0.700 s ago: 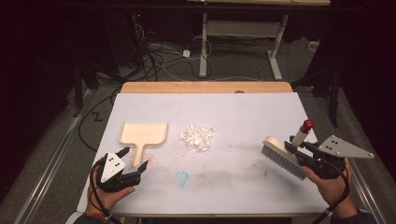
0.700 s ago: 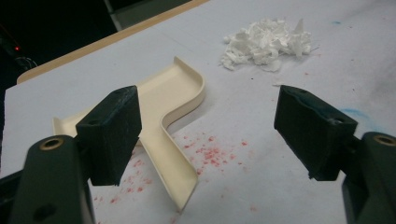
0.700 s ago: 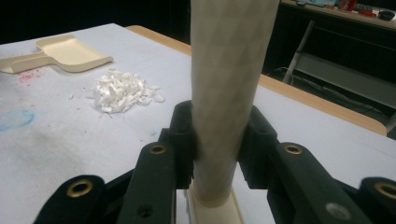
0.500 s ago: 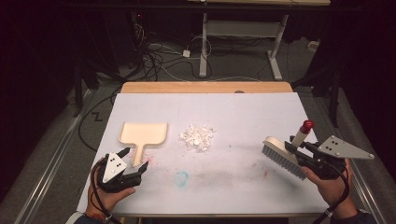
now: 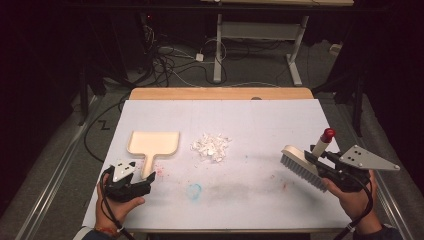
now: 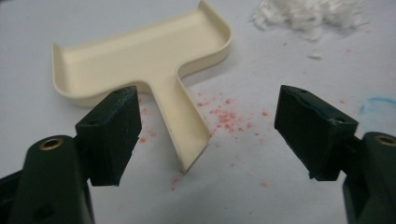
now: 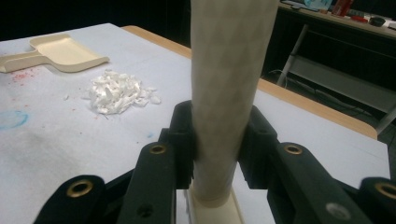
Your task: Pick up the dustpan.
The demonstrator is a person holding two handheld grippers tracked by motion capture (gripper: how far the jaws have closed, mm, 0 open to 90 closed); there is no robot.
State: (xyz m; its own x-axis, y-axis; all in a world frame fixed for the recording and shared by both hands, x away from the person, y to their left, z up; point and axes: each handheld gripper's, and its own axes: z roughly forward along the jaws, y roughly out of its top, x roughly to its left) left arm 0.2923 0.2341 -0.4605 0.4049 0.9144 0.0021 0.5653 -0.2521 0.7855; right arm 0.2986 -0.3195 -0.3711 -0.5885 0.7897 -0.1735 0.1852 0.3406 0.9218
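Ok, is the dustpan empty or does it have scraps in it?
Empty. The dustpan lies flat with a bare tray; the white scraps sit in a pile on the table beside it.

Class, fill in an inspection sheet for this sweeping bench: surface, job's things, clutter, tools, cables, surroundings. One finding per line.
Surface: white table cover, with pink specks and a blue smear.
Job's things: cream dustpan lying flat; pile of white scraps beside it; brush held off to the right.
Clutter: nothing seen.
Tools: left tool open, its jaws either side of the dustpan handle without touching; right tool shut on the brush handle.
Cables: loose cables on the floor beyond the table.
Surroundings: dark room; desk frame behind.
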